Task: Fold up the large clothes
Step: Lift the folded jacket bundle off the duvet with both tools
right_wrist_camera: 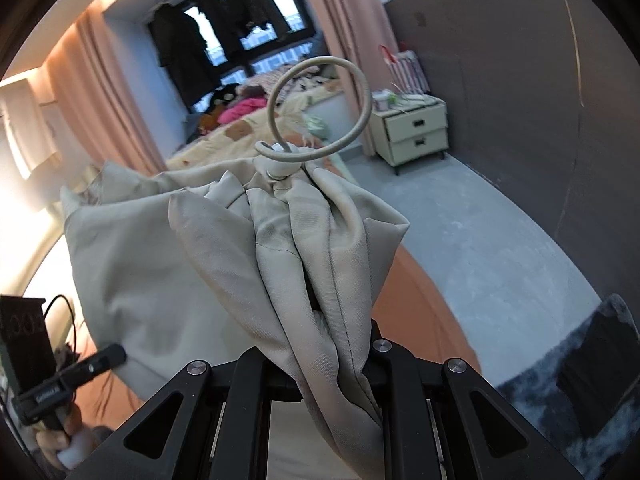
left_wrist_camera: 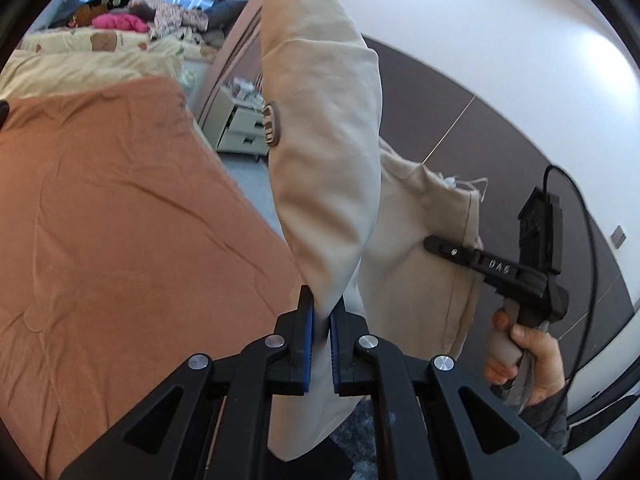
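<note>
A large beige garment (left_wrist_camera: 324, 128) hangs in the air, held between both grippers above an orange bed cover (left_wrist_camera: 120, 220). My left gripper (left_wrist_camera: 322, 314) is shut on a fold of its fabric, which is squeezed between the blue pads. In the left wrist view my right gripper (left_wrist_camera: 434, 245) reaches in from the right, its fingers against the cloth and a hand on its handle. In the right wrist view the bunched garment (right_wrist_camera: 304, 248) covers my right gripper (right_wrist_camera: 320, 316), which is shut on it. A looped drawstring with a toggle (right_wrist_camera: 280, 168) sticks up. My left gripper (right_wrist_camera: 116, 354) shows at lower left.
A pile of clothes (left_wrist_camera: 120, 20) lies at the far end of the bed by the window. A cream nightstand (right_wrist_camera: 412, 128) stands against the grey wall panel. Grey floor (right_wrist_camera: 480, 240) runs beside the bed, with a dark fluffy rug (right_wrist_camera: 560, 380) near me.
</note>
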`<move>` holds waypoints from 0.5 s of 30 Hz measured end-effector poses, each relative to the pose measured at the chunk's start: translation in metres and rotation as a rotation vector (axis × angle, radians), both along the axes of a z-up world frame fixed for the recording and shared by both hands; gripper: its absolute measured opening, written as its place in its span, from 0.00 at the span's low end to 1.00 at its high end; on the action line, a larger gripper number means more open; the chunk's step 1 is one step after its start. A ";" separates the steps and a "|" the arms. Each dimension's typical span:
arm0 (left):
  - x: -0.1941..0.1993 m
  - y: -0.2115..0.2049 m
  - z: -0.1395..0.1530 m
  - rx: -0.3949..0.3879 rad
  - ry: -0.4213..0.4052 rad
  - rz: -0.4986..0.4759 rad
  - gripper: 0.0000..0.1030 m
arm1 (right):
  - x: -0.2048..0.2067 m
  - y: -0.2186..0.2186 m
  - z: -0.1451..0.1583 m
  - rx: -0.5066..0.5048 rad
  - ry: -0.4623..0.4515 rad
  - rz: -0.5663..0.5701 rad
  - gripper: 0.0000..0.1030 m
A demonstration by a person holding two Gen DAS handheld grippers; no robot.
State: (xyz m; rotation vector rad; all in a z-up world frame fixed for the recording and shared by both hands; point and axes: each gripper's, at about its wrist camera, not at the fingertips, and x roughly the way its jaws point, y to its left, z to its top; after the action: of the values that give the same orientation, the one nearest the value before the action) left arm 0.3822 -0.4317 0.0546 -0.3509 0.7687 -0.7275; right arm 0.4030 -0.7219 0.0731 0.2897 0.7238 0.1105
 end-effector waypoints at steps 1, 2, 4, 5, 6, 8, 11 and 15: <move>0.007 -0.005 -0.008 0.006 0.019 0.000 0.09 | 0.008 -0.004 -0.007 0.001 0.009 -0.010 0.14; 0.016 -0.009 -0.015 0.011 0.043 -0.001 0.09 | 0.018 -0.005 -0.014 -0.002 0.017 -0.018 0.14; 0.032 -0.013 -0.026 0.008 0.065 0.002 0.09 | 0.037 -0.008 -0.028 -0.006 0.041 -0.030 0.14; 0.040 -0.014 -0.029 0.014 0.065 0.006 0.09 | 0.045 -0.011 -0.036 -0.004 0.058 -0.037 0.14; 0.049 -0.014 -0.031 0.020 0.071 0.007 0.09 | 0.055 -0.013 -0.044 -0.002 0.074 -0.042 0.14; 0.070 -0.011 -0.038 0.043 0.084 0.015 0.09 | 0.076 -0.014 -0.056 -0.012 0.098 -0.049 0.13; 0.100 -0.012 -0.050 0.071 0.112 0.012 0.09 | 0.106 -0.011 -0.075 -0.032 0.134 -0.055 0.13; 0.138 -0.017 -0.072 0.107 0.140 0.010 0.09 | 0.146 -0.012 -0.105 -0.065 0.198 -0.067 0.13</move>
State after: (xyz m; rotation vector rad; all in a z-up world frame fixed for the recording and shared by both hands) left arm 0.5198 -0.4483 -0.0176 -0.3110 0.9340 -0.6546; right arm 0.5493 -0.7337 -0.0316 0.2643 0.9118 -0.0061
